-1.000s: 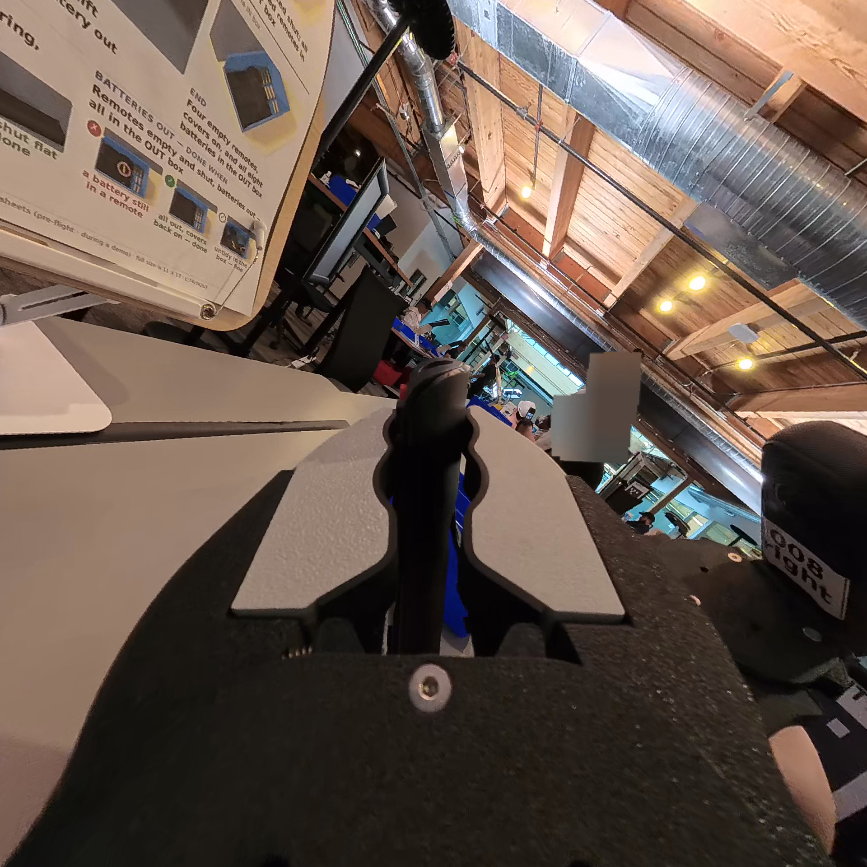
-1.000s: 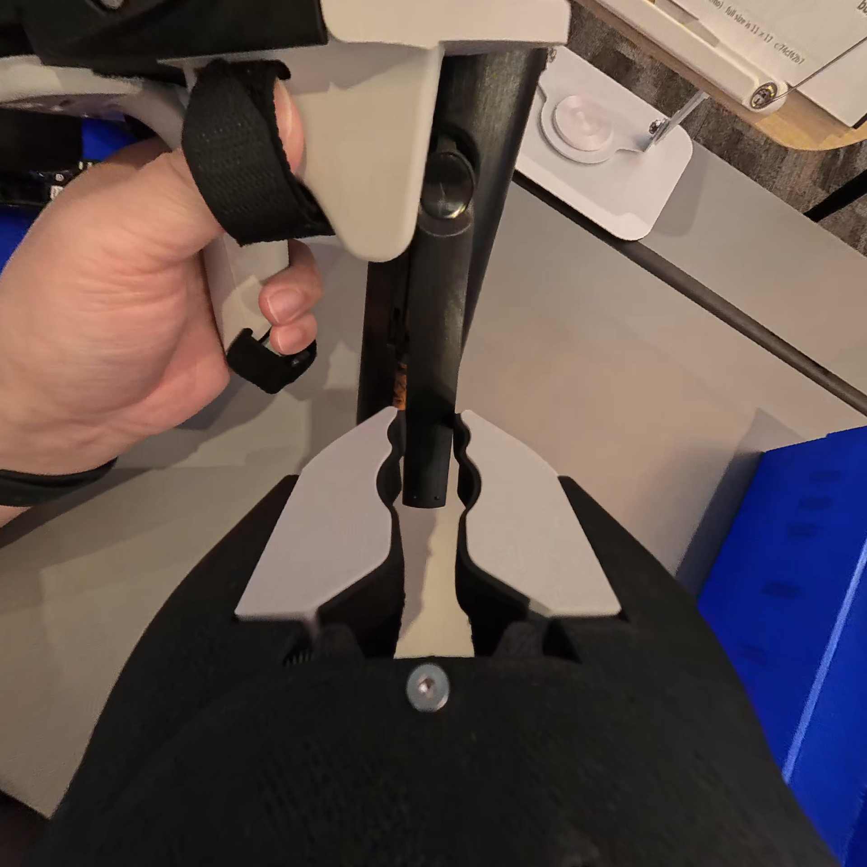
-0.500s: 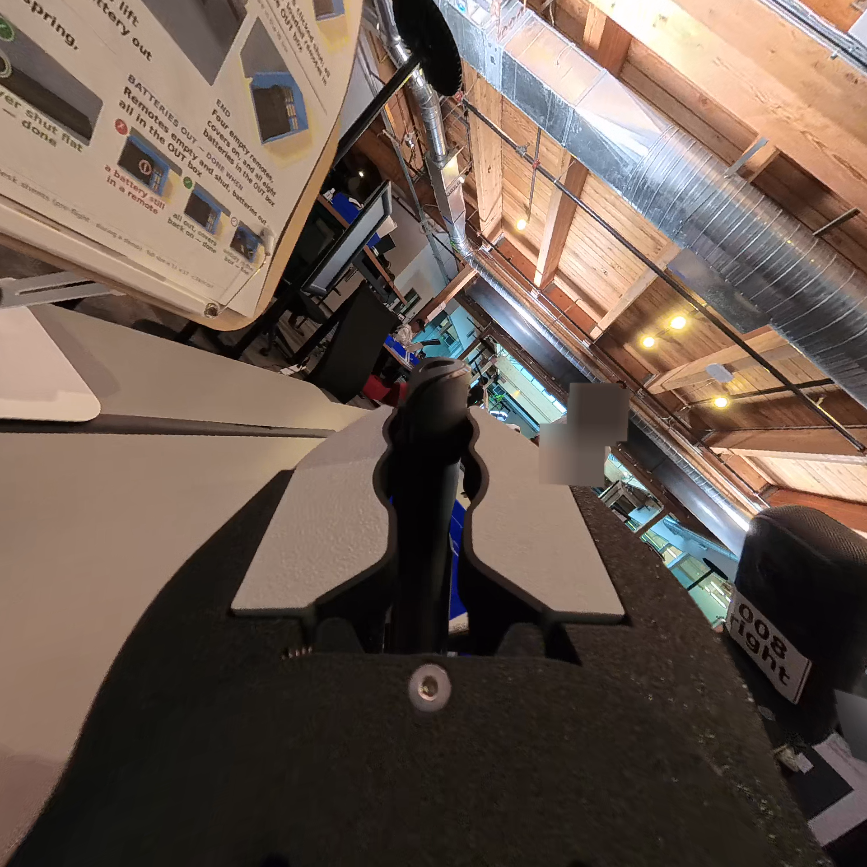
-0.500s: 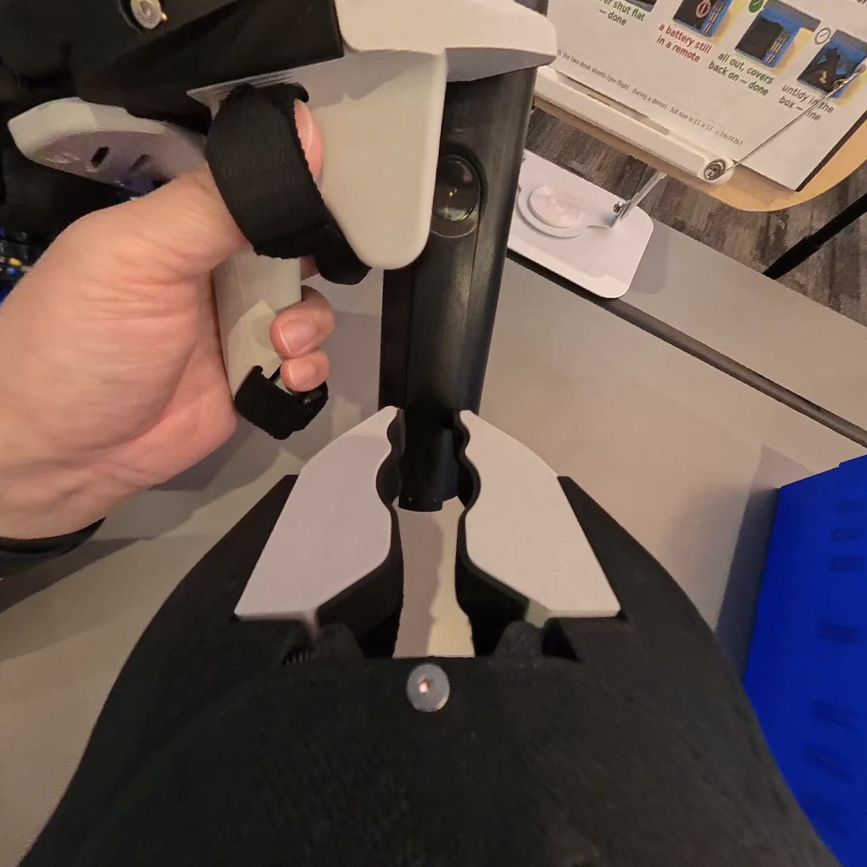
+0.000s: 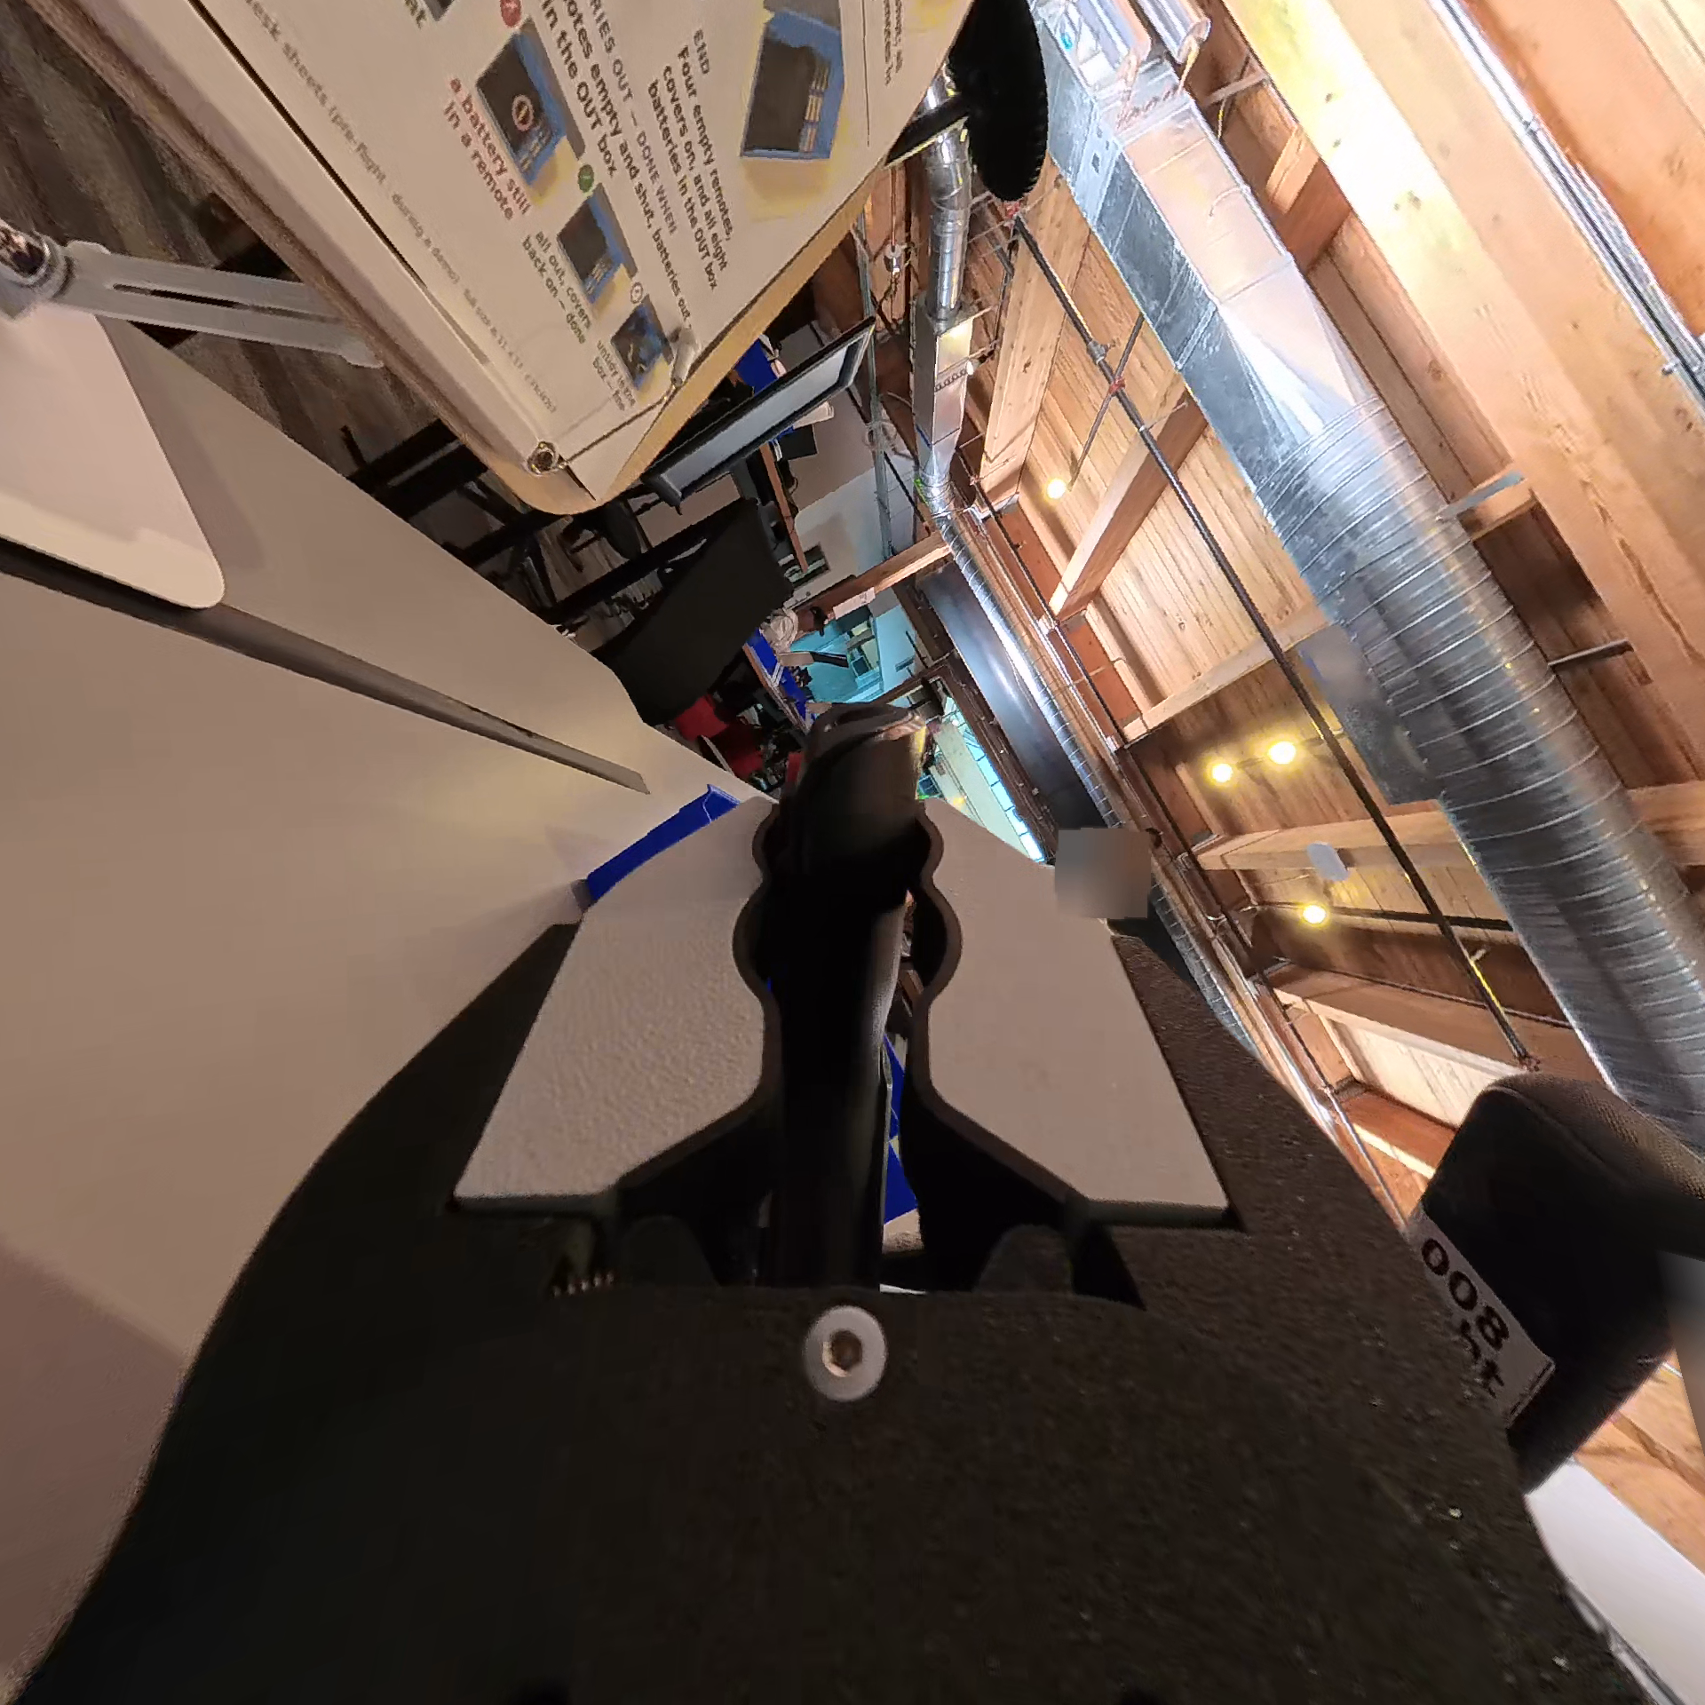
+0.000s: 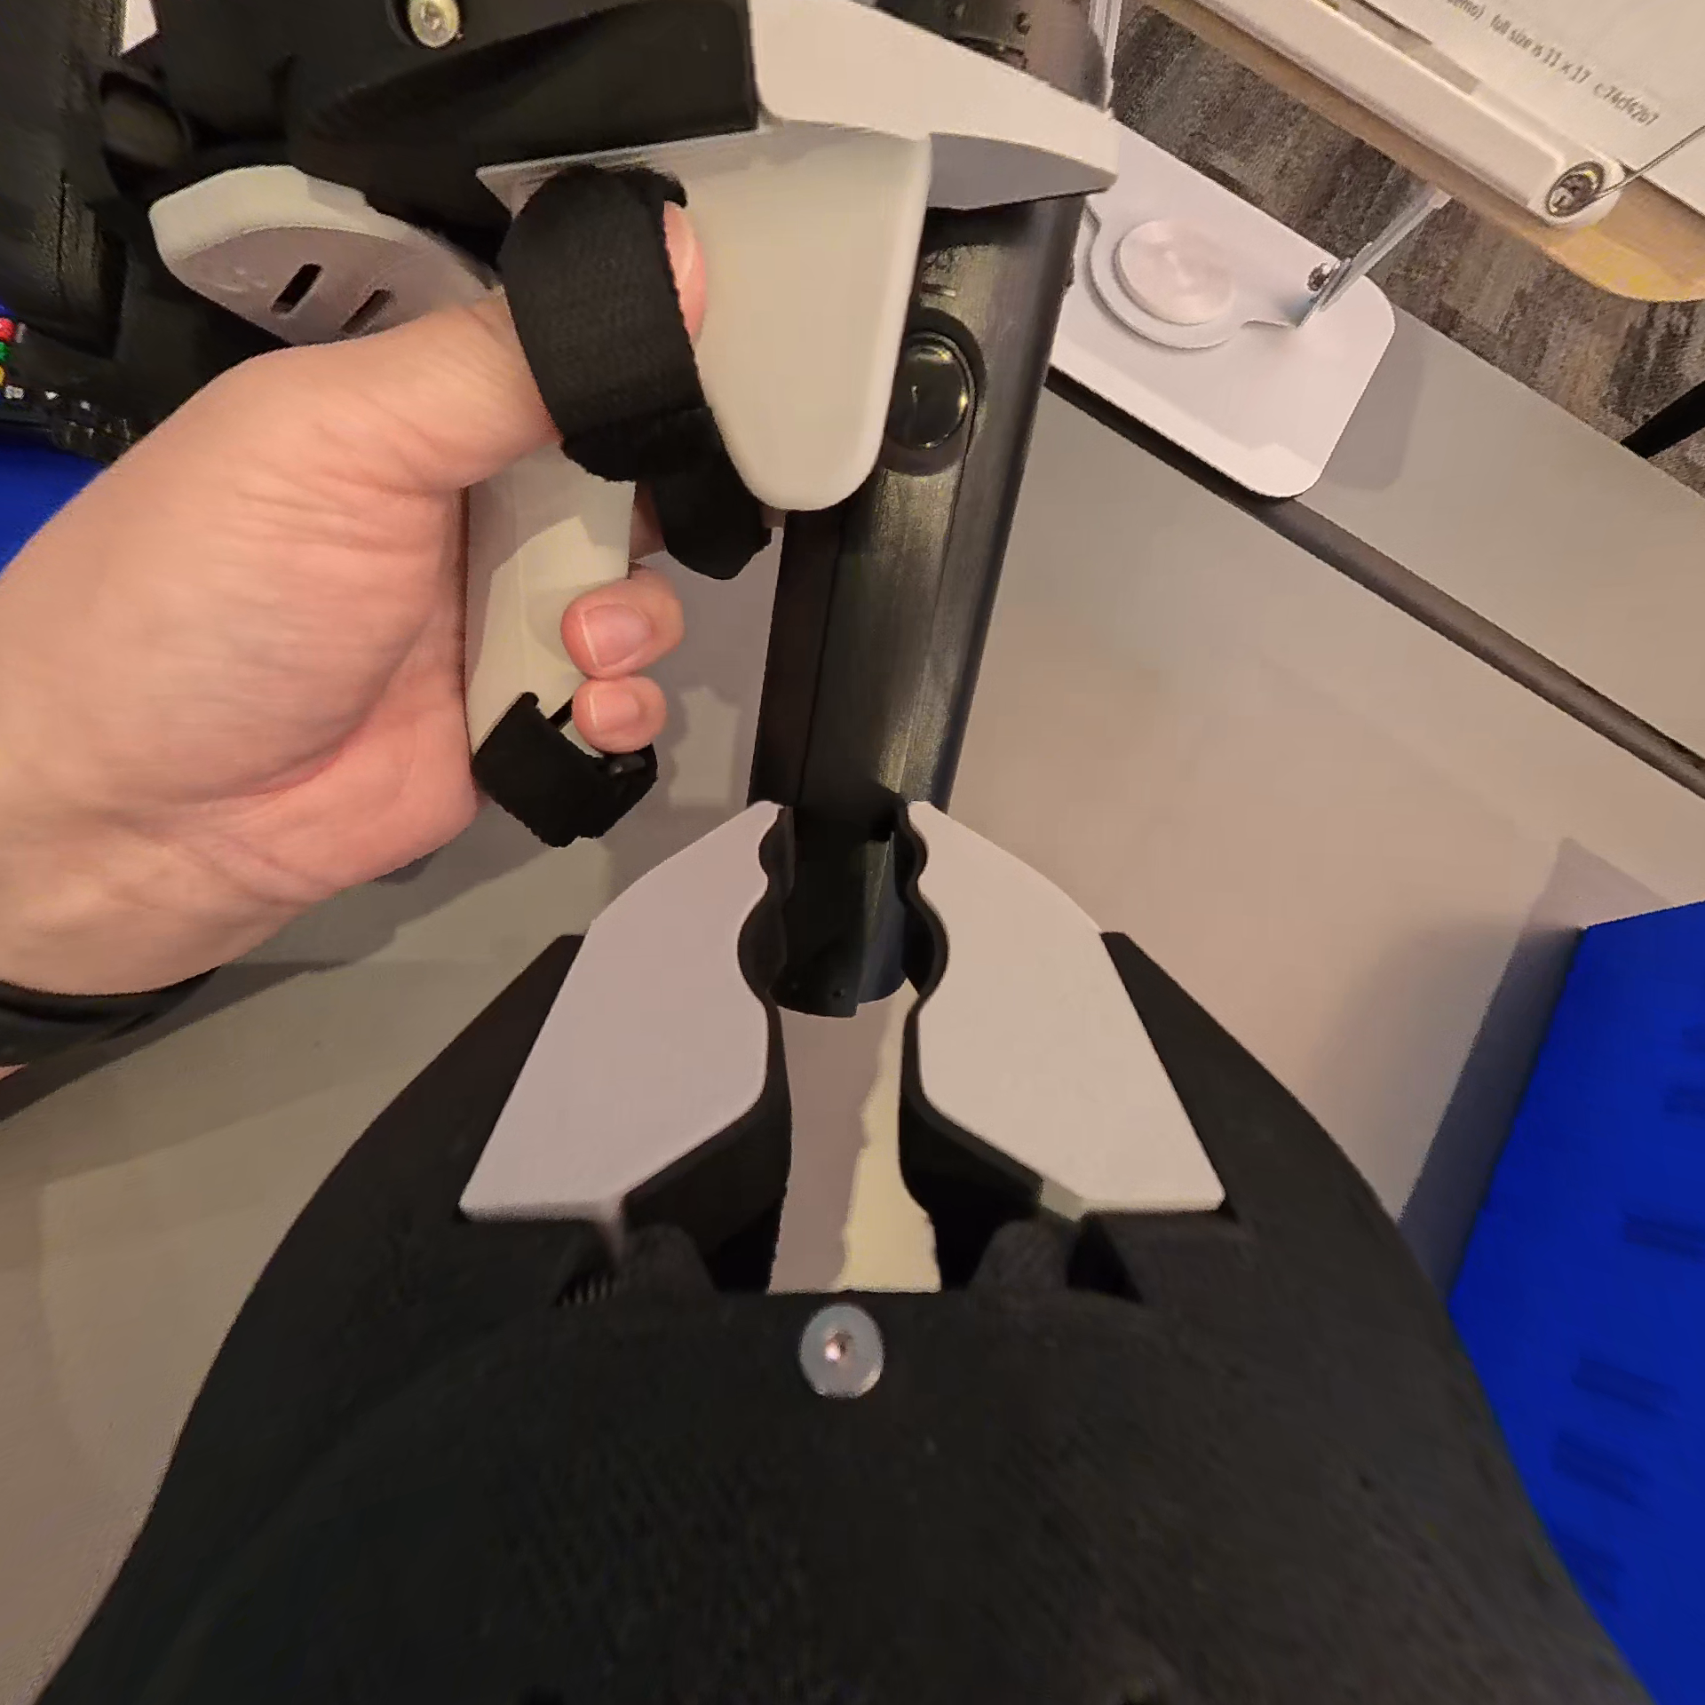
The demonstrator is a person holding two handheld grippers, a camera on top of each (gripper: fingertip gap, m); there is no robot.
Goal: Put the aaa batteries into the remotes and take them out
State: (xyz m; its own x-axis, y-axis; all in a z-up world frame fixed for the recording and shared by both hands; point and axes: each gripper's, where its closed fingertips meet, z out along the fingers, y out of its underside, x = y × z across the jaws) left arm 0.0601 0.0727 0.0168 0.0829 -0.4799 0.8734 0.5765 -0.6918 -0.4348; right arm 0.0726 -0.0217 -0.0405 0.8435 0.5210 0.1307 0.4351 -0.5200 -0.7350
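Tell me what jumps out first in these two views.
A black remote dead centre in the right wrist view, held from both ends: the right hand-held gripper is shut on its near end, the left one on its far end, gripped by a hand. In the left wrist view, the left hand-held gripper points the remote upward at a silver duct and wooden ceiling.

loc: open-plan workshop/office | evid: exposed duct (image 5: pixel 1476 517), timber ceiling (image 5: pixel 1190 590), grey desk (image 6: pixel 1199 738)
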